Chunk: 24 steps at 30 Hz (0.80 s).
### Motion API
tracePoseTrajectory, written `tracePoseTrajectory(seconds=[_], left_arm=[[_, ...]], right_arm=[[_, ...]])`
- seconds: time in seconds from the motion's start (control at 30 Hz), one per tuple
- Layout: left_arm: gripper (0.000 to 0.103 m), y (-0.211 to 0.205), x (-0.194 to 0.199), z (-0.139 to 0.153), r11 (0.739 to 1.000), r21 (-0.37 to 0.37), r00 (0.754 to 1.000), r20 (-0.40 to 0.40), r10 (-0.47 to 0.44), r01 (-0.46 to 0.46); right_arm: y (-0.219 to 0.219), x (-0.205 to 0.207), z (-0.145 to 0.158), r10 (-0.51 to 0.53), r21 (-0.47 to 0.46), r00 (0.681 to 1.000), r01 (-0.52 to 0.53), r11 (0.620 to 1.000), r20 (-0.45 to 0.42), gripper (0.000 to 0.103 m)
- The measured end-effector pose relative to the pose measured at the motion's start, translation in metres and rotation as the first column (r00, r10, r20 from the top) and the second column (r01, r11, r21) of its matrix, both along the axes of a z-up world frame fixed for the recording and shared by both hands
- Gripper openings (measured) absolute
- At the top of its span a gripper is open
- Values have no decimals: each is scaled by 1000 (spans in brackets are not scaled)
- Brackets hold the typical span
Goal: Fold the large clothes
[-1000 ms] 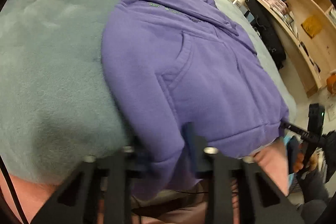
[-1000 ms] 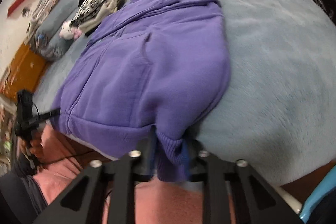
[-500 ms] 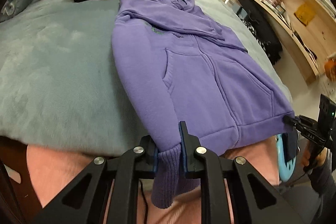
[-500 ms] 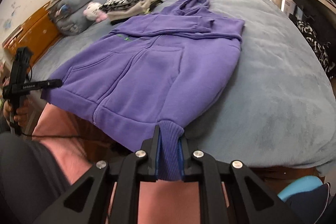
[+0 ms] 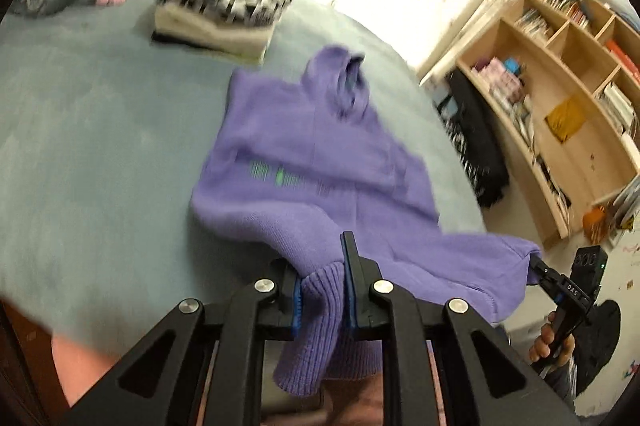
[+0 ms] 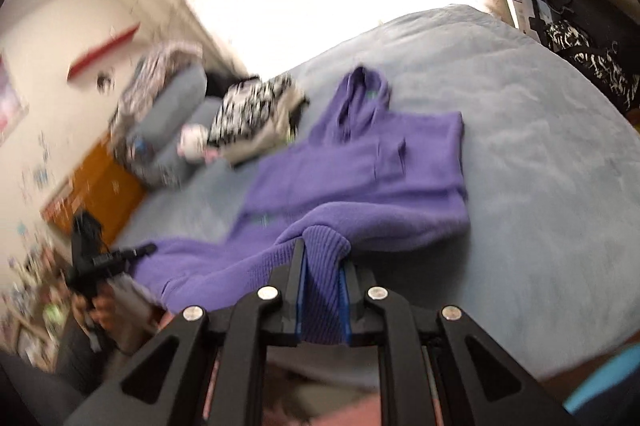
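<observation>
Nearest, the left gripper (image 5: 322,300) is clenched on the ribbed hem corner of the purple hoodie (image 5: 304,154), and the right gripper (image 6: 322,290) pinches the opposite hem corner the same way. The hem hangs lifted off the grey-blue bed (image 5: 92,154), while the chest and hood lie flat toward 12 o'clock.

The risks, as I judge them:
- Ribbed knit is stretchy, so a corner could slide out of a pinch if the hem is pulled taut.
- If the two hands travel unevenly, the fold line would skew.
- Dragging instead of carrying would bunch the body.

Farther off, at 11 o'clock, a folded clothes stack (image 5: 218,6) sits close enough for a long throw to nudge it.
</observation>
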<state>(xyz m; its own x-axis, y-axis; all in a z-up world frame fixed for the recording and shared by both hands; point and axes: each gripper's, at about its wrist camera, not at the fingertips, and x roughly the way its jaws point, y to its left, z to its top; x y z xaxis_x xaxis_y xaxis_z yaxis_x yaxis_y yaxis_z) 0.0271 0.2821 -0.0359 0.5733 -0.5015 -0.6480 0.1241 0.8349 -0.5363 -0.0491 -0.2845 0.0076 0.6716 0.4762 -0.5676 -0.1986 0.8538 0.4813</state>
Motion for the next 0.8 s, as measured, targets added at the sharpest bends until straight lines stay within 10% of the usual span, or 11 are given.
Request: tracePoseTrajectory(seconds=[0.27, 0.43, 0.53, 0.8], left_arm=[[20, -17, 130, 7, 1000, 2, 999, 36, 31, -31], [41, -19, 202, -25, 997, -6, 996, -23, 81, -81], [67, -20, 230, -49, 993, 10, 992, -58, 114, -114], [70, -30, 271, -103, 981, 166, 985, -125, 117, -96]], right_arm=[[-14, 121, -12, -122, 119, 991, 128, 985, -55, 14], [-19, 180, -39, -184, 137, 974, 202, 970, -134, 28], [-21, 212, -62, -203, 114, 959, 228, 967, -197, 48], [-24, 244, -108, -233, -14, 939, 237, 971, -252, 49]])
